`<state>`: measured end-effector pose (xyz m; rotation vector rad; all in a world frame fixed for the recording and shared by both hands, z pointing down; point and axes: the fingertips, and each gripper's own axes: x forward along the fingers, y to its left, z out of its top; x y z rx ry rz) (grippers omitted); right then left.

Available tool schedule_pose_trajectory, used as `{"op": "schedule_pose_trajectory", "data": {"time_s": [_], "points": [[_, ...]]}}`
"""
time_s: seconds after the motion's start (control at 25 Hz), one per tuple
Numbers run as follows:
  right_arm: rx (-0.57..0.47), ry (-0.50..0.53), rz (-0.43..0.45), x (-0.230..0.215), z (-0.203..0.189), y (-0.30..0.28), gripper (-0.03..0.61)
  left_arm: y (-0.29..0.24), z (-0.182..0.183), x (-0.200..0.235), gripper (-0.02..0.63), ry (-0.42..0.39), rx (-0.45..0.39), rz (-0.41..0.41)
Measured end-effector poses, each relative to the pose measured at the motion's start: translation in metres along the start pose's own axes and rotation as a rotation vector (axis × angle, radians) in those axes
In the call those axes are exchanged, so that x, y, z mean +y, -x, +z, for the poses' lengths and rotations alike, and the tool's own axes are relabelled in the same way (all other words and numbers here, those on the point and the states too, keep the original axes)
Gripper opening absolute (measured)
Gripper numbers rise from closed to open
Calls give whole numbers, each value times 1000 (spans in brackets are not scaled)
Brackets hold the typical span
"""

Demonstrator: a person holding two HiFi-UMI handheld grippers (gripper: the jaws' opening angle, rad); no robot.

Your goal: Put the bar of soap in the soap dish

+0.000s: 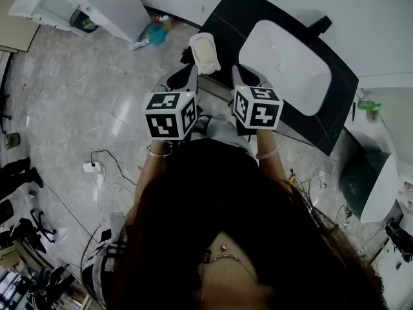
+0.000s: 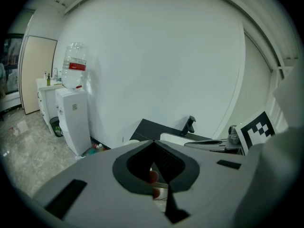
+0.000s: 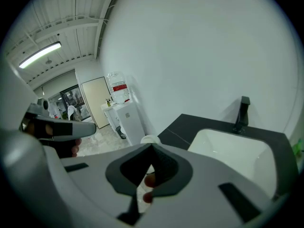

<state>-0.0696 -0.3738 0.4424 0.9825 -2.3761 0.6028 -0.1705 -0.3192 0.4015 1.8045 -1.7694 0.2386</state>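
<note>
White wall (image 2: 166, 56), grey marble floor (image 1: 64, 95), black counter (image 1: 233, 15) w/ white basin (image 1: 290, 66), water dispenser (image 2: 73, 118)

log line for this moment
left gripper: shut, empty | right gripper: shut, empty | soap dish: at counter end, cream bar seemingly inside

Before me a black stone countertop (image 1: 222, 24) holds a white rectangular sink basin (image 1: 287, 63), with a black tap (image 1: 321, 24) at its far edge. To my left, on grey marble floor (image 1: 77, 95), stands a white water dispenser (image 2: 73, 120) topped by a clear red-labelled bottle (image 2: 74, 71).
</note>
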Motion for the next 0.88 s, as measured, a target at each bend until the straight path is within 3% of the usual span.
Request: {"op": "schedule_pose_trajectory", "data": {"time_s": [0.88], "points": [[9, -8, 21, 5, -6, 5, 17, 1, -5, -5, -6, 0, 17, -33]]}}
